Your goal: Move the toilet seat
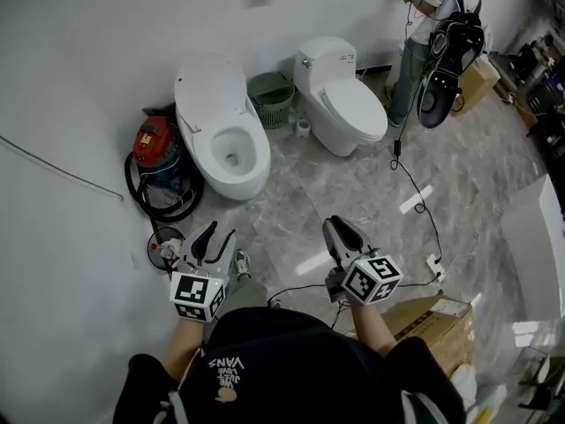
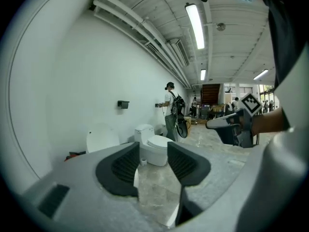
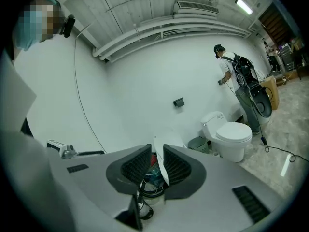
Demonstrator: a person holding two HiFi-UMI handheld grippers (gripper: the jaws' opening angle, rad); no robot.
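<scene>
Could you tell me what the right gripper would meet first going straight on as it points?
Most likely the open toilet: the right gripper, jaws slightly parted and empty, lines up with its raised lid, the red vacuum cleaner behind. Only bare floor seems to lie between.

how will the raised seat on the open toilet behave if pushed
The raised seat looks like rigid moulded plastic, so it likely won't flex. It stands at the back of the bowl, presumably hinged, so a push should swing it down, perhaps with a slam. Its glossy surface may be slippery.
</scene>
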